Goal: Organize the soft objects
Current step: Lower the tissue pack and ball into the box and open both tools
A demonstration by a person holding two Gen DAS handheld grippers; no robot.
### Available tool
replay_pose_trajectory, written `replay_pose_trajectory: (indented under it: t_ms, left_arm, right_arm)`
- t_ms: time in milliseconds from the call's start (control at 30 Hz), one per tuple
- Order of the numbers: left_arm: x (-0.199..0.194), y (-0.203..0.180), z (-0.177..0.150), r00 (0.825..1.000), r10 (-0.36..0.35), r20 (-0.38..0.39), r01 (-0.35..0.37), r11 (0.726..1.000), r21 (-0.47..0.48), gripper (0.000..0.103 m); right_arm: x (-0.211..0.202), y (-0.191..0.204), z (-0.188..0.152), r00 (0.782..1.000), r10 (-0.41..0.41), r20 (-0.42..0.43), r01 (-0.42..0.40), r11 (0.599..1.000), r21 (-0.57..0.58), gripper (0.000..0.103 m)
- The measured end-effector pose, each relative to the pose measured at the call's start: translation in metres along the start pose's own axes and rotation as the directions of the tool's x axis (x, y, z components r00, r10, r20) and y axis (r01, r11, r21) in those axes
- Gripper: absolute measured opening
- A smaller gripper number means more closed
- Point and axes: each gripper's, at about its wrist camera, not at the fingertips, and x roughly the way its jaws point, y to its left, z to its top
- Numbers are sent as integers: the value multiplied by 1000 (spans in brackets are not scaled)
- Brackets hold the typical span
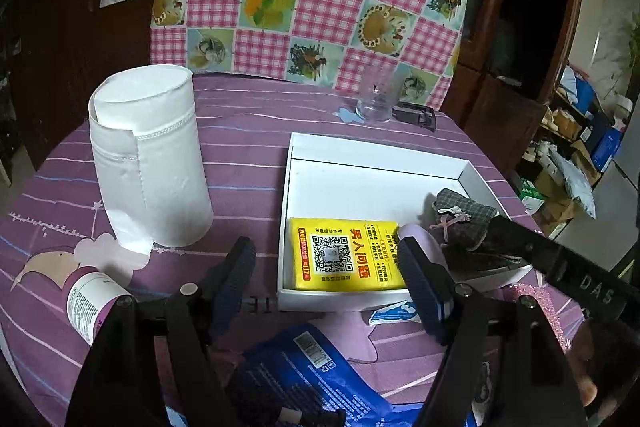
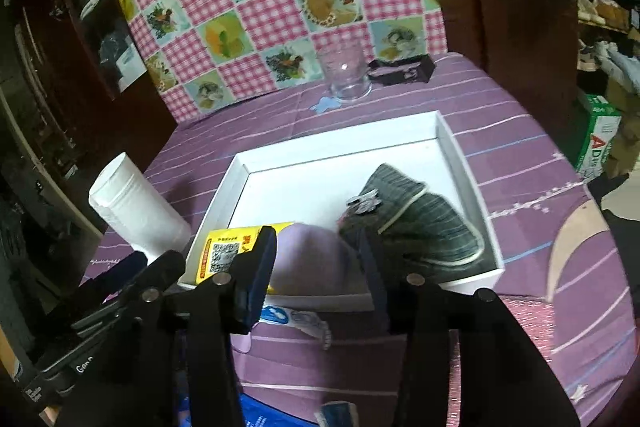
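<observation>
Left wrist view, left to right: a bottle (image 1: 94, 301) lies on its side at 8 o'clock on the purple cloth (image 1: 248, 143); a paper roll (image 1: 148, 155) stands upright at 10 o'clock. The left gripper (image 1: 328, 275) is spread wide with nothing between its fingers, hovering over the near left corner of the white tray (image 1: 384, 157). Inside the tray, a yellow packet (image 1: 344, 255) lies flat at the near edge, a lilac pad (image 1: 418, 239) just right of it, then a grey sock (image 1: 464, 217) at 3 o'clock. A glass (image 1: 376, 95) stands at 12 o'clock beyond the tray. Right wrist view: the right gripper (image 2: 320, 263) straddles the lilac pad; whether it pinches cannot be told.
</observation>
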Motion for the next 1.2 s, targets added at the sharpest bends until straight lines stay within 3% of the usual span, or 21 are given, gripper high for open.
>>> replay_pose_trajectory:
  t_ms: [100, 333, 500, 700, 767, 900, 1000, 1067, 1200]
  left_arm:
    - [-1, -2, 0, 1000, -9, -9, 9, 1000, 0, 74]
    - [-4, -2, 0, 1000, 6, -25, -6, 1000, -1, 74]
    - [-1, -1, -2, 999, 8, -52, -9, 1000, -22, 74]
    - [3, -9, -7, 997, 16, -75, -17, 1000, -8, 74]
    - [2, -12, -8, 997, 21, -72, -21, 1000, 3, 74]
    - [6, -15, -11, 996, 7, -86, -7, 1000, 4, 74]
    - [9, -15, -13, 995, 7, -101, -7, 1000, 0, 74]
    - [10, -17, -14, 994, 15, -107, -14, 1000, 12, 74]
    - [13, -18, -14, 990, 15, -140, -13, 1000, 19, 74]
  right_arm:
    - [-7, -3, 2, 1000, -17, 2, 17, 1000, -1, 45]
    - [-10, -11, -5, 996, 58, -62, -56, 998, 32, 45]
    - [-10, -21, -22, 994, 99, -53, -96, 994, 57, 45]
    - [-4, -20, -26, 996, 88, -35, -86, 996, 32, 45]
    - [-2, -20, -27, 995, 79, -59, -77, 996, 38, 45]
    - [8, -27, -28, 979, 156, -129, -143, 984, 105, 45]
    - [6, -25, -29, 984, 113, -136, -107, 993, 55, 45]
    - [3, -19, -30, 988, 75, -136, -78, 997, -16, 37]
    - [2, -14, -32, 979, 131, -159, -139, 989, -40, 32]
